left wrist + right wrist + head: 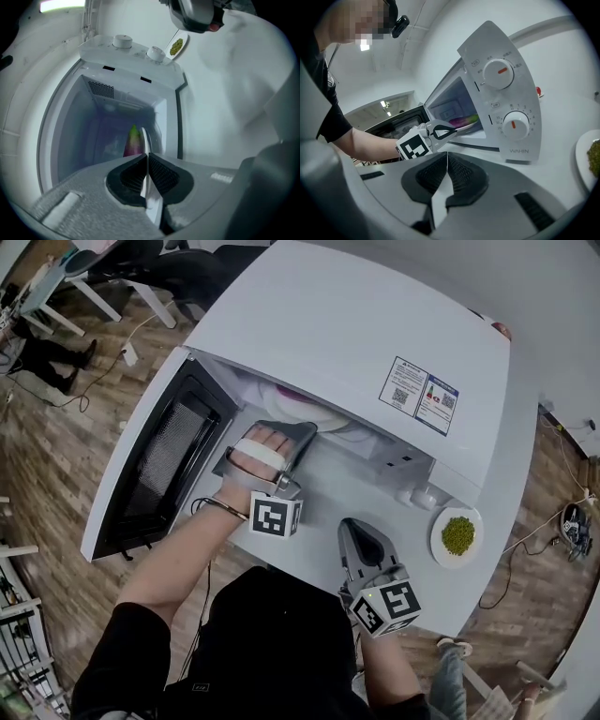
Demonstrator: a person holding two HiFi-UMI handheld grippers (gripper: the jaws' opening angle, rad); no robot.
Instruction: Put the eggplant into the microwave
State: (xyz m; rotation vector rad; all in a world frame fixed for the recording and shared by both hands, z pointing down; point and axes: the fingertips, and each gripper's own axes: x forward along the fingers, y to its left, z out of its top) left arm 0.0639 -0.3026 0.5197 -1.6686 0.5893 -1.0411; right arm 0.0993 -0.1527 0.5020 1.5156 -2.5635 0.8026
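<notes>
Toward the upper middle of the head view, a white box-shaped microwave oven (pixel 356 324) sits on a white table (pixel 328 498). Its dark-windowed door (pixel 159 465) is swung wide open to the left of the frame. The person's left hand (pixel 258 454) reaches in at the mouth of the oven, just below centre of that opening.

The left gripper (pixel 146 157) has its jaws drawn almost together. The thin rim of a round white plate (pixel 333 423) runs in between their tips, so the grip is on the plate rather than on the vegetable. The purple eggplant with a green tip (pixel 133 142) lies on that plate inside the oven cavity. It shows just above the jaw tips at the centre of the left gripper view (that picture is rolled sideways, so the cavity looks upended).

The right gripper (pixel 447 157) hovers low in the head view, over the table in front of the oven. Its ridged pads are pressed together with nothing between them. It faces the oven's white control panel with two round dials (pixel 506 93).

At the right of the head view, beside the oven's front corner, stands a small white dish of green beans (pixel 457 536).
</notes>
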